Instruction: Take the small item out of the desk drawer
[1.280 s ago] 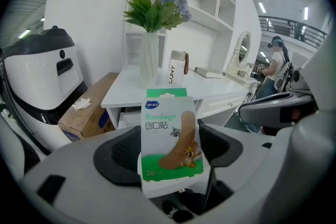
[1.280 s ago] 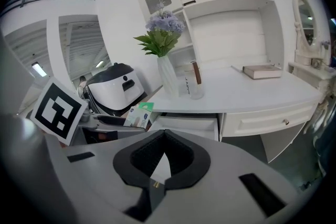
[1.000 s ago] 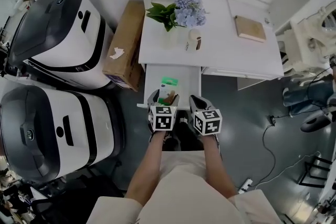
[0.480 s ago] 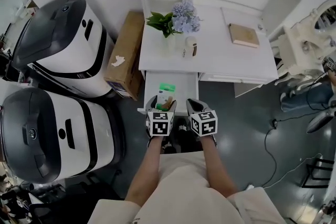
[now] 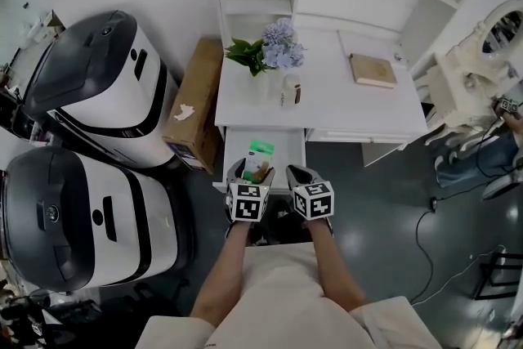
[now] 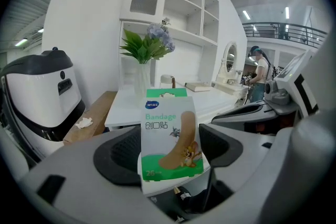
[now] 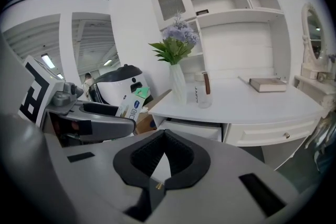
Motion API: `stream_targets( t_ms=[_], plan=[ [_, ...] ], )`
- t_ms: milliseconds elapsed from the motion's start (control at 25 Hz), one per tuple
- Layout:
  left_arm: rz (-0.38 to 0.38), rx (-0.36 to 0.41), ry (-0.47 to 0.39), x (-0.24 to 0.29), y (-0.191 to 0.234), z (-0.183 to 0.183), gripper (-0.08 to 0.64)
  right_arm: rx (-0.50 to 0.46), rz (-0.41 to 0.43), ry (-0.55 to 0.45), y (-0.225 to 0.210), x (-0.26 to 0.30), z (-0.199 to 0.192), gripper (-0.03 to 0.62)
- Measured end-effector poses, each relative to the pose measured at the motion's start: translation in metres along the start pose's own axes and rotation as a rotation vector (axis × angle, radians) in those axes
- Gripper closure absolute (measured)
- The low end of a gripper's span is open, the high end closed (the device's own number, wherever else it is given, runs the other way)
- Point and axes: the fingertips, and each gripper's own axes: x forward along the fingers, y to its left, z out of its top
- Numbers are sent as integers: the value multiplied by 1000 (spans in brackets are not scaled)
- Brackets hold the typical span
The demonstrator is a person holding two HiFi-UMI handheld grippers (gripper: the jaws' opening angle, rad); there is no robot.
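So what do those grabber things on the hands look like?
The left gripper and the right gripper each have a smooth grey body. Their jaws are lined with black, curved, ribbed pads. Each carries a white cube printed with black square patterns. No cables show. The person's forearms have no sleeves; their clothes are pale beige.

My head camera looks steeply down on the counter [image 5: 327, 106] from high above. Cameras on my left hand-held gripper [image 5: 249, 170] and right hand-held gripper [image 5: 296, 174] look low and level toward it; all three views share the flowers [image 5: 276, 41].
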Motion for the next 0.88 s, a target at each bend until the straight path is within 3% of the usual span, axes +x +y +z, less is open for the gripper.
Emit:
stream_targets(
  t_ms=[880],
  plan=[
    [-8, 24, -21, -4, -8, -1, 204, 0, -40, -11, -7, -15, -13, 568]
  ],
)
